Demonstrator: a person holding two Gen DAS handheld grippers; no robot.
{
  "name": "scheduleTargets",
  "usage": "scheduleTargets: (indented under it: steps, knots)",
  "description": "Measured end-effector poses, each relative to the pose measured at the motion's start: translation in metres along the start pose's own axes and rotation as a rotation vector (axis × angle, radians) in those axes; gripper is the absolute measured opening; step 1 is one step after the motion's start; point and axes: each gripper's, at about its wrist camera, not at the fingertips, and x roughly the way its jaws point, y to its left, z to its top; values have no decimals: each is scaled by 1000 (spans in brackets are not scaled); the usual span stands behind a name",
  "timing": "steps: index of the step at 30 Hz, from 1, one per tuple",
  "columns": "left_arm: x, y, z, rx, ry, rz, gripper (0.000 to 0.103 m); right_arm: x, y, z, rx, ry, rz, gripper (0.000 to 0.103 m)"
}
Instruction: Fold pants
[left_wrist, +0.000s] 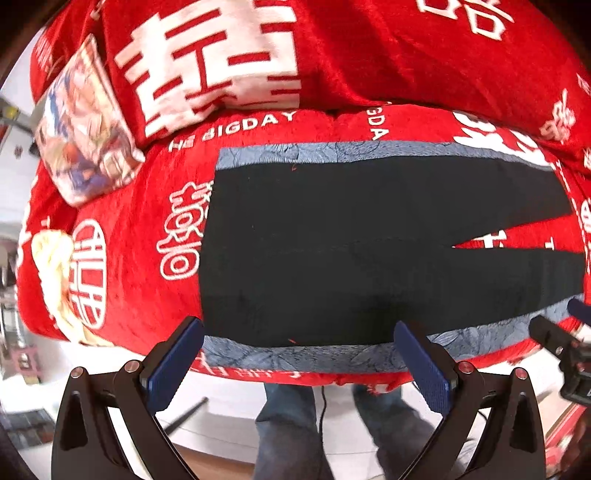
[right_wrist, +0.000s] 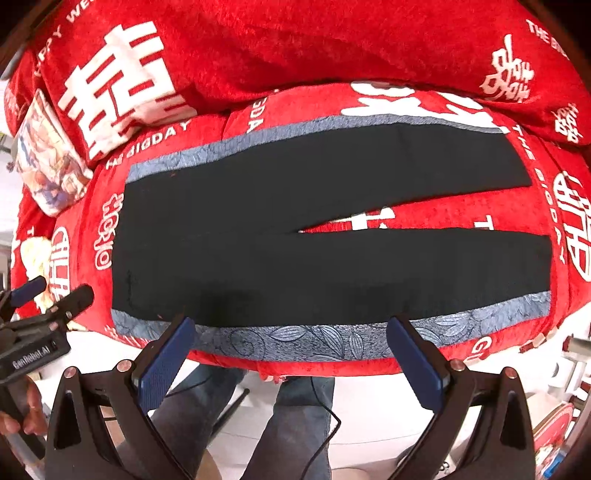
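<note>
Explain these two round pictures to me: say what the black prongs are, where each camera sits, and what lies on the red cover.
A person holds a hand-held two-finger gripper in each hand; each carries a wide-angle camera looking along its fingers. The left gripper and right gripper both stand open and hold nothing. Each also shows in the other's picture, at the edge. Black pants with blue-grey side stripes lie flat and unfolded, legs slightly apart, on a red blanket with white lettering. A picture-printed cushion sits at the far left. The person's legs show below.

Both wrist cameras look down from the near edge, sharing the spread pants (left_wrist: 369, 240) (right_wrist: 314, 229).
</note>
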Motion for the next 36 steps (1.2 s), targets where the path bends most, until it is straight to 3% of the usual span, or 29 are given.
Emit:
scheduleTargets:
  steps: [8,23,29,32,33,36]
  knots:
    - [22,2,-10,-30,12,24,103,24,-7,2,-3,18,12,103]
    - [89,21,-31,-53,8,-46,103,83,-4,-2,1,30,-56,103]
    - [112,32,-37,-71,-6,-91,103,97,-1,-9,8,6,-20,103]
    - [121,43,-38,-85,-16,-141,103,104,-3,-14,39,-12,69,103]
    - [122,49,-40,-98,-28,-172,103,106,-6,-16,58,-16,137,103]
    - [128,75,-53,-168,-46,-278,103,118,-20,-35,160,1,448,103]
